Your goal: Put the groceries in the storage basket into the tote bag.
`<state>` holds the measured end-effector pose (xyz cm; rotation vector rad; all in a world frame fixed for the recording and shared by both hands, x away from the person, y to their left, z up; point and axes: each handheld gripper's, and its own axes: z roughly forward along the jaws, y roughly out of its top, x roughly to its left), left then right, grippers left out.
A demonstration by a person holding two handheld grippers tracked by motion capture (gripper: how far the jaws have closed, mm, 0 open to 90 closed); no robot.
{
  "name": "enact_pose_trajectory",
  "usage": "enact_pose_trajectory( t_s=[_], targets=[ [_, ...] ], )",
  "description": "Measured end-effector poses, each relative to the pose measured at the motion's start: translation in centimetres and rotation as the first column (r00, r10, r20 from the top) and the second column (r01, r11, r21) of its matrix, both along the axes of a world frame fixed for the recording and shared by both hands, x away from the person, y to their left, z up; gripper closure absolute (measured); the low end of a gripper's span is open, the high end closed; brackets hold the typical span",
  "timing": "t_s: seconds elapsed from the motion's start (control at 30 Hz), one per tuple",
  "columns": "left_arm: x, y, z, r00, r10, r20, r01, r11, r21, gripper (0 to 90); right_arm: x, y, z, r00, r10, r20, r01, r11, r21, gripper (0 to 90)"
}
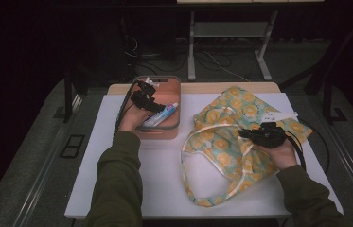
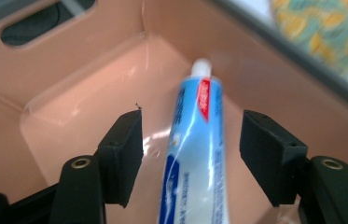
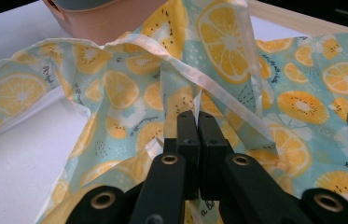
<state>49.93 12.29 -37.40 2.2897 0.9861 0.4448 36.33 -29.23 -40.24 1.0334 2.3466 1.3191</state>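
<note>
From the high view, the left gripper (image 1: 145, 94) reaches into the pink plastic bin (image 1: 172, 131) while the right gripper (image 1: 259, 135) lifts the lemon-print fabric tote bag (image 1: 233, 111), probably to open it for packing. In the left gripper view, the jaws are spread either side of the blue-and-white toothpaste tube (image 2: 192, 140) lying on the bin's floor, ready to close. In the right gripper view, the jaws are pressed together on the bag's pale rim.

We see olive-green sleeves (image 1: 117, 179) on both forearms. The left gripper (image 2: 190, 149) carries matte black jaws, blocky square pads (image 2: 124, 154) and brass-ringed screw holes. The right gripper (image 3: 198, 140) looks the same, black with brass eyelets. Black cables (image 1: 122, 106) trail from each.
</note>
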Motion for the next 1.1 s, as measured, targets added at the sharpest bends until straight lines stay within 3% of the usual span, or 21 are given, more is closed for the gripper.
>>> enact_pose_trajectory(
  t_s=[0.17, 0.33, 0.53, 0.63, 0.77, 0.9, 0.93, 1.1],
  targets=[
    [0.4, -0.8, -0.5, 0.9993, -0.030, -0.023, 0.031, 0.9987, 0.042, 38.0, 0.0, 0.0, -0.1, 1.0000, 0.001, -0.005, -0.001, 1.000, -0.001, 88.8],
    [0.9, -1.4, -1.1, 0.9985, -0.038, -0.040, 0.040, 0.9977, 0.055, 37.3, 0.0, 0.0, -0.1, 1.0000, 0.002, -0.005, -0.002, 1.000, 0.001, 88.8],
    [1.4, -1.5, -2.1, 0.9968, -0.041, -0.070, 0.042, 0.9990, 0.014, 34.4, 0.0, 0.0, -0.2, 0.9999, 0.000, -0.010, 0.000, 1.000, 0.001, 88.8],
    [1.9, -1.4, -3.3, 0.9907, -0.033, -0.132, 0.038, 0.9986, 0.036, 33.7, 0.0, -0.1, -0.3, 0.9999, 0.000, -0.011, 0.000, 1.000, 0.001, 88.8],
    [2.0, -1.7, -3.7, 0.9883, -0.036, -0.148, 0.048, 0.9955, 0.081, 35.3, 0.0, -0.1, -0.3, 1.0000, 0.000, -0.009, 0.000, 1.000, -0.001, 88.8],
    [2.3, -2.0, -4.4, 0.9783, -0.045, -0.202, 0.068, 0.9914, 0.112, 39.3, 0.0, -0.1, -0.3, 0.9999, -0.002, -0.010, 0.002, 1.000, -0.001, 88.8],
    [2.4, -2.1, -4.6, 0.9782, -0.039, -0.204, 0.069, 0.9879, 0.139, 40.3, 0.0, -0.1, -0.3, 1.0000, -0.002, -0.010, 0.002, 1.000, 0.000, 88.8],
    [2.4, -1.9, -4.6, 0.9775, -0.035, -0.208, 0.062, 0.9903, 0.125, 46.7, -0.1, -0.3, -0.2, 1.0000, -0.004, -0.006, 0.004, 1.000, 0.004, 88.8]
  ],
)
